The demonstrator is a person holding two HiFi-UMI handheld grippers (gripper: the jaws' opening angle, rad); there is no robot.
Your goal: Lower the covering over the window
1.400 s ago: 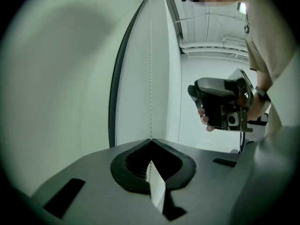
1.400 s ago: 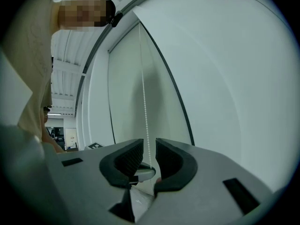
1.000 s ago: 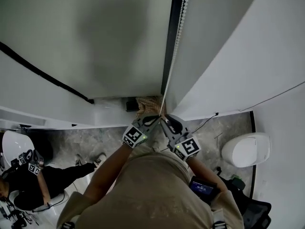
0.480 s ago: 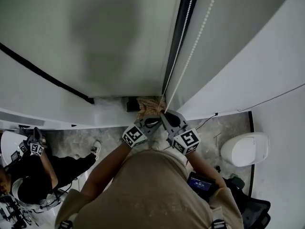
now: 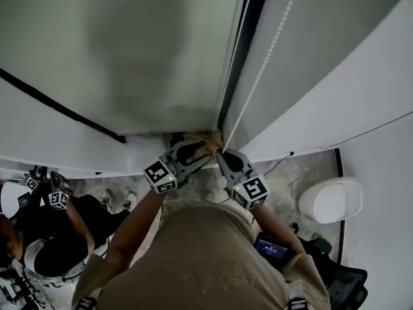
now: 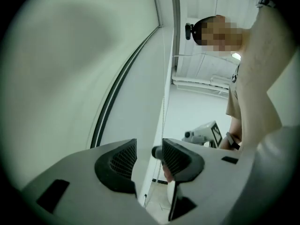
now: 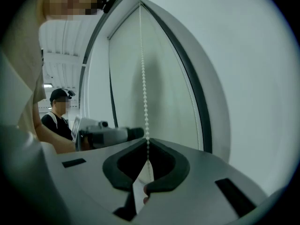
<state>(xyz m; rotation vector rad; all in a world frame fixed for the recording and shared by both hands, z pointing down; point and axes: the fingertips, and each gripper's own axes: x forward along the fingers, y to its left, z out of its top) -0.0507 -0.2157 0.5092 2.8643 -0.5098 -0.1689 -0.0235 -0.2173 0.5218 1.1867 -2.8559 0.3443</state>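
The grey roller blind covers the window beside a black frame. Its white bead chain hangs down to my grippers. My right gripper is shut on the bead chain, which runs down into its closed jaws. My left gripper sits just left of it, and its jaws have just been opening. In the left gripper view the jaws stand apart with nothing pressed between them. A thin strand of chain passes by the right-hand finger.
A white wall rises to the right of the window. Low on the floor stand a white rounded bin and a thin cable. A seated person holding other grippers is at the lower left.
My left gripper has let go of the chain, opened and risen to the left. My right gripper has closed on the chain and stayed almost in place.
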